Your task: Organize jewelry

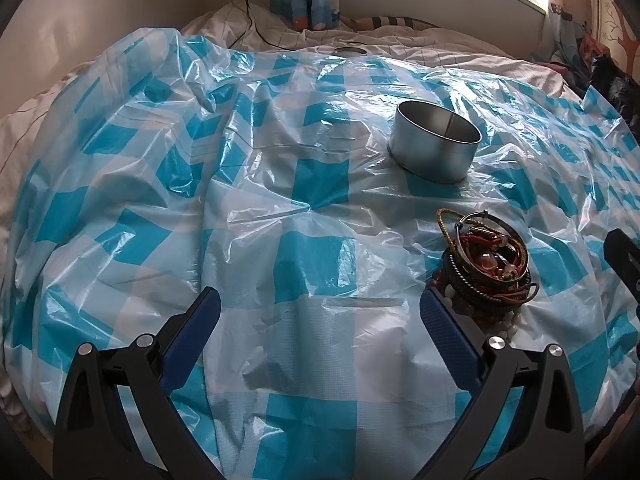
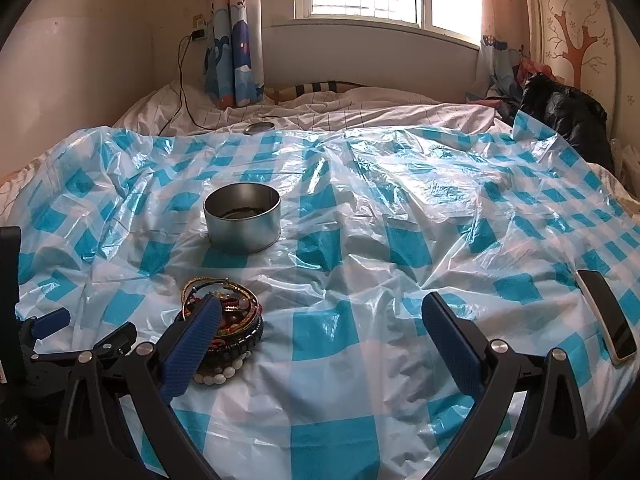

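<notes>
The left gripper (image 1: 320, 312) hovers low over the bed with its jaws spread wide and nothing between them, and the right gripper (image 2: 322, 320) is likewise wide and empty. The pile of jewelry (image 1: 486, 264), a tangle of bangles, cords and bead strings, lies just beyond and outside the left gripper's right finger, close to its tip; seen from the right wrist, the same pile (image 2: 232, 320) sits at the right gripper's left finger, which partly covers it. Farther ahead of both grippers stands the open round tin (image 1: 436, 146), upright, apart from the pile, with something dark at its bottom that is too dim to name. All of it rests on a crinkled blue-and-white checked plastic sheet (image 1: 312, 184) spread over the bedding. A phone (image 2: 608, 316) lies off to the right gripper's right, and a flat lid (image 2: 260, 127) sits far ahead at the sheet's edge. The task looks barely begun: the pile seems untouched. The next move probably calls for shifting one gripper sideways to centre on a single bangle, closing on it alone, then carrying it to the tin.
</notes>
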The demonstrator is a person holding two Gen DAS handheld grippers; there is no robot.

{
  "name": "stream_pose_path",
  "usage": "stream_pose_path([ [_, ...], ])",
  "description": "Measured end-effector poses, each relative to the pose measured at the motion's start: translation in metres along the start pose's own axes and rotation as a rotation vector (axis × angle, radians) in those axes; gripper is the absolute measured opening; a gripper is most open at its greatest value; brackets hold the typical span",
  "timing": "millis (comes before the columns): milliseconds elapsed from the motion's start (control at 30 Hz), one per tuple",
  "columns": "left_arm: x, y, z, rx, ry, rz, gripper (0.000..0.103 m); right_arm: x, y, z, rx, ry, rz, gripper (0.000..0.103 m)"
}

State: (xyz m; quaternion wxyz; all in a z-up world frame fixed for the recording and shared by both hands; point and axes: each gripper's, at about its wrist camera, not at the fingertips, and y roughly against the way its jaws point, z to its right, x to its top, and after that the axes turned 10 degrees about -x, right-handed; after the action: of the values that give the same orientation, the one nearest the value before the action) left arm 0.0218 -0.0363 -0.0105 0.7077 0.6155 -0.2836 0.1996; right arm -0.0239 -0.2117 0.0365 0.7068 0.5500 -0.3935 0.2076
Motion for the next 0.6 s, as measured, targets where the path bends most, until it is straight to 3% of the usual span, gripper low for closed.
stream_pose_path([
  [600,0.001,0.000,-0.003,-0.007,-0.007,0.006,0.096,-0.001,-0.008,0.012,0.002,-0.011,-0.023,0.096],
])
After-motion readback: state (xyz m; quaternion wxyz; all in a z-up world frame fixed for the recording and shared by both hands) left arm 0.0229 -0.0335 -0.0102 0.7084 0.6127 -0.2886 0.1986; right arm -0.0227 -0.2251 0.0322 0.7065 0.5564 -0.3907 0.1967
